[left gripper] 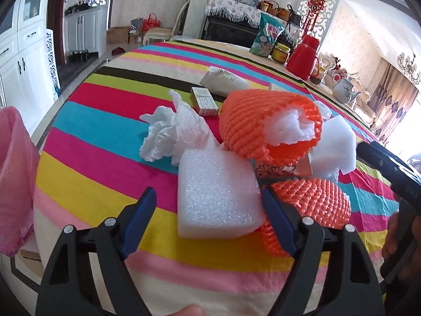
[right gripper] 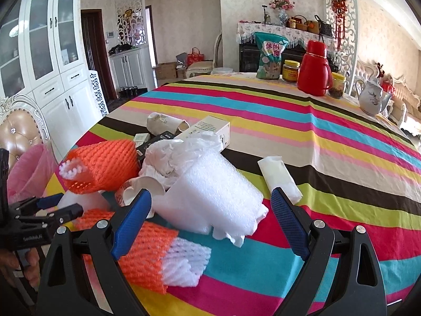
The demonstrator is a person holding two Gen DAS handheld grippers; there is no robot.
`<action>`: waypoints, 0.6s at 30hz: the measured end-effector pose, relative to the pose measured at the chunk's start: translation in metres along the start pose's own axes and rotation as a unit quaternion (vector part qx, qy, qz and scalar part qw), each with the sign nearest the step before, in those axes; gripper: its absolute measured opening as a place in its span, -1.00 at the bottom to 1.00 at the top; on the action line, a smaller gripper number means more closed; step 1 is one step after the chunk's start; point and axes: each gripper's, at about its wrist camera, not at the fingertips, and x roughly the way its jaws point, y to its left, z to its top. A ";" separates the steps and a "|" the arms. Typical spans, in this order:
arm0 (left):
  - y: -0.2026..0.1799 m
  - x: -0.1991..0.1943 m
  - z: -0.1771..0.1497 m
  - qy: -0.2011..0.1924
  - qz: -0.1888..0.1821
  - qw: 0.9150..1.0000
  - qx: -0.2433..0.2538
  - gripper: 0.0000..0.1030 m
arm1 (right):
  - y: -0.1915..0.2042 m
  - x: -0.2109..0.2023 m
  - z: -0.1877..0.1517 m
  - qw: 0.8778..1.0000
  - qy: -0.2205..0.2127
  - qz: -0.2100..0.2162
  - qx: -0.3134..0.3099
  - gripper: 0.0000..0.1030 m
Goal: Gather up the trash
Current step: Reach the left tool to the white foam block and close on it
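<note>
Trash lies piled on the striped tablecloth [left gripper: 105,121]. My left gripper [left gripper: 208,192] stands open around a white foam block [left gripper: 218,194]; its left pad is clear of the block and its right pad sits at the block's edge. Beside the block are two orange foam nets [left gripper: 263,121] [left gripper: 310,197] and crumpled tissue [left gripper: 171,131]. My right gripper [right gripper: 210,194] is open with a white bubble-wrap roll [right gripper: 215,192] between its fingers, neither pad pressing it. Just below it lies an orange net [right gripper: 147,255] with a white net inside.
A pink bin bag [left gripper: 13,179] hangs off the table's left edge. A small box [left gripper: 204,101], a tipped paper cup [left gripper: 223,79] and a white carton [right gripper: 210,129] lie behind the pile. A red thermos [right gripper: 314,68], snack bag [right gripper: 271,55], jars and teapot [right gripper: 372,100] stand at the far side.
</note>
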 end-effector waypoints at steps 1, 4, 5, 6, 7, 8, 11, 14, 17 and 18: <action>0.000 0.001 0.000 0.004 -0.001 1.000 -0.002 0.51 | 0.000 0.003 0.001 1.000 0.004 0.000 0.004 0.68; -0.001 0.005 -0.001 0.011 -0.007 1.000 0.002 0.45 | -0.002 0.014 0.003 1.000 0.014 0.000 0.016 0.68; -0.001 0.006 -0.001 0.015 -0.009 1.000 0.002 0.39 | -0.003 0.018 0.004 1.000 0.021 -0.004 0.022 0.68; -0.001 0.008 -0.001 0.018 -0.013 1.000 0.000 0.26 | -0.005 0.021 0.004 0.999 0.025 -0.005 0.028 0.68; -0.001 0.008 -0.001 0.019 -0.016 1.000 -0.001 0.24 | -0.007 0.023 0.004 0.999 0.029 -0.005 0.035 0.68; -0.001 0.008 -0.002 0.018 -0.016 1.000 -0.001 0.23 | -0.010 0.026 0.004 0.998 0.034 -0.009 0.045 0.68; -0.001 0.005 -0.002 0.016 -0.022 1.000 0.000 0.23 | -0.020 0.031 0.001 0.995 0.045 -0.002 0.085 0.68; -0.001 -0.001 -0.003 0.011 -0.027 1.000 0.002 0.23 | -0.029 0.032 0.000 0.991 0.048 0.013 0.125 0.68; -0.002 -0.005 -0.003 0.007 -0.030 1.000 0.004 0.23 | -0.034 0.029 -0.001 0.986 0.041 0.024 0.158 0.68; -0.002 -0.007 -0.004 0.005 -0.028 1.000 0.006 0.23 | -0.035 0.029 0.000 0.985 0.040 0.025 0.164 0.68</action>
